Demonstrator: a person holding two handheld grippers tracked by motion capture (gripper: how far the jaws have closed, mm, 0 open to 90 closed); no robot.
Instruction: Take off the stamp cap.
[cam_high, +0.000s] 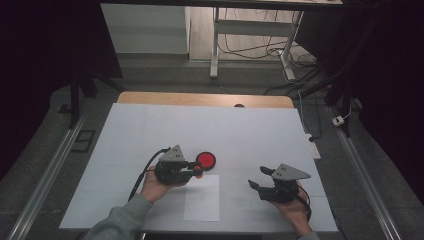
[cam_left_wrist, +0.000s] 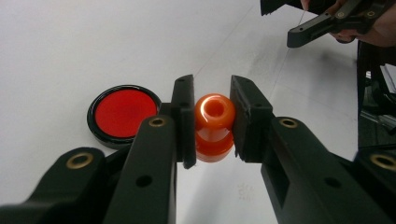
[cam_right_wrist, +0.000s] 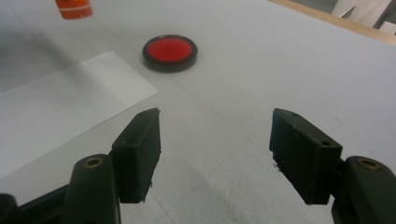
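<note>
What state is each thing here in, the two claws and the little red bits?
Left gripper: shut on the orange piece.
Orange piece: held off the table, hole facing the camera.
Right gripper: open, holding nothing.
Red disc: flat on the table.
Paper: flat, bare.

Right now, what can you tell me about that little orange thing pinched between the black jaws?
The orange piece is small, glossy and plastic-looking, shaped like a rounded bead on a wider collar, with a hole in its top. The left gripper clamps it from both sides, above the white table, beside a black-rimmed red disc.
</note>
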